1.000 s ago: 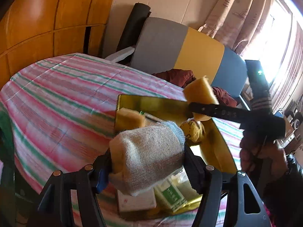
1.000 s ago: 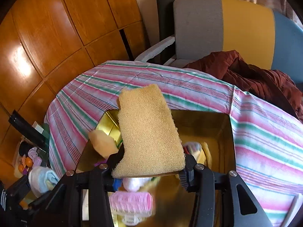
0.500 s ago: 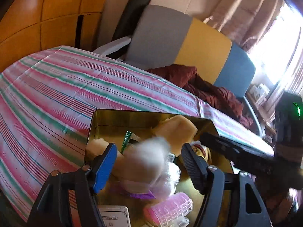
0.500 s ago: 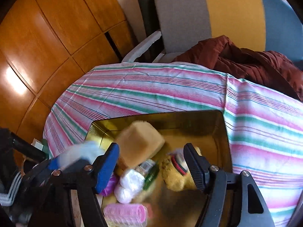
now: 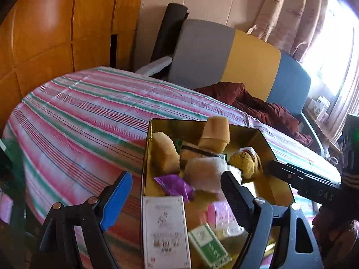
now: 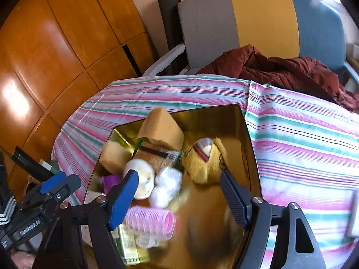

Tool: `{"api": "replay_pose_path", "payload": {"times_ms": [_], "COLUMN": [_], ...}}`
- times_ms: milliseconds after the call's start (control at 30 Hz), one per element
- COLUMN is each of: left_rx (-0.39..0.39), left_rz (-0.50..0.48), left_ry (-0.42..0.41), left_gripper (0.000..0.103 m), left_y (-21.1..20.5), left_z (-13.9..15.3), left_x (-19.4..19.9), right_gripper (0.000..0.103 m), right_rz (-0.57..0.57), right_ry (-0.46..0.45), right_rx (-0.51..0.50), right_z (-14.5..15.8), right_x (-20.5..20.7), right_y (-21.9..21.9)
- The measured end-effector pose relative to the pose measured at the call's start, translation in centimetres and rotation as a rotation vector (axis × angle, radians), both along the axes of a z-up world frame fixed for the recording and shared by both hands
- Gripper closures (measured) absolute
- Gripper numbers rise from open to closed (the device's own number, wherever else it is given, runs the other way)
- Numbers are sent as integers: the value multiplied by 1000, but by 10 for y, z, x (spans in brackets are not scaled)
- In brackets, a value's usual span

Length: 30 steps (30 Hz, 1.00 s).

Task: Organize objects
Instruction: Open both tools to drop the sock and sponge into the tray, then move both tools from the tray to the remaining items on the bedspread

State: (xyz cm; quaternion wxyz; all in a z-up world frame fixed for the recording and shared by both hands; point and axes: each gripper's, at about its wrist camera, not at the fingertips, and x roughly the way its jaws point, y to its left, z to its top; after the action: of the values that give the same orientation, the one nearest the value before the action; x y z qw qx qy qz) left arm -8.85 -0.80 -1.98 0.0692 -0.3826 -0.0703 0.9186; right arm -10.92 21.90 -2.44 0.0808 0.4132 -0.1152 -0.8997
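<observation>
Left tongs (image 5: pixel 175 192) spread wide, nothing between them; jaws just been opening. Grey rolled sock (image 5: pixel 205 174), clamped a second ago, now lies in gold tin (image 5: pixel 147 157). Right tongs (image 6: pixel 179 192) likewise released, jaws just opened; yellow sponge (image 6: pixel 161 130) dropped against tin's far wall. Both items delivered. Tin sits on striped tabletop (image 5: pixel 78 116), crowded: plush toy (image 6: pixel 204 159), pink roller (image 6: pixel 150 220), white box (image 5: pixel 165 228). Next pick likely elsewhere.
</observation>
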Motion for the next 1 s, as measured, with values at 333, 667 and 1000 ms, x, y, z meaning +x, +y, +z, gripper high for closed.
{"api": "replay_pose_path", "payload": {"times_ms": [333,667,1000], "left_rx": [-59,-70,-59], "left_rz": [-8,-39,-86], "left_ry": [84,78,39], "left_gripper": [21,21,26], "left_y": [8,18,29], "left_z": [19,20,13], "left_x": [39,55,59], "right_gripper": [24,23,23], "right_rz": [31,11,-25], "right_ry": [81,143,135], "right_rx": [88,142,166], "right_z": [16,29,24], "right_x": [44,74,91], "right_y": [-26,-30,-18]}}
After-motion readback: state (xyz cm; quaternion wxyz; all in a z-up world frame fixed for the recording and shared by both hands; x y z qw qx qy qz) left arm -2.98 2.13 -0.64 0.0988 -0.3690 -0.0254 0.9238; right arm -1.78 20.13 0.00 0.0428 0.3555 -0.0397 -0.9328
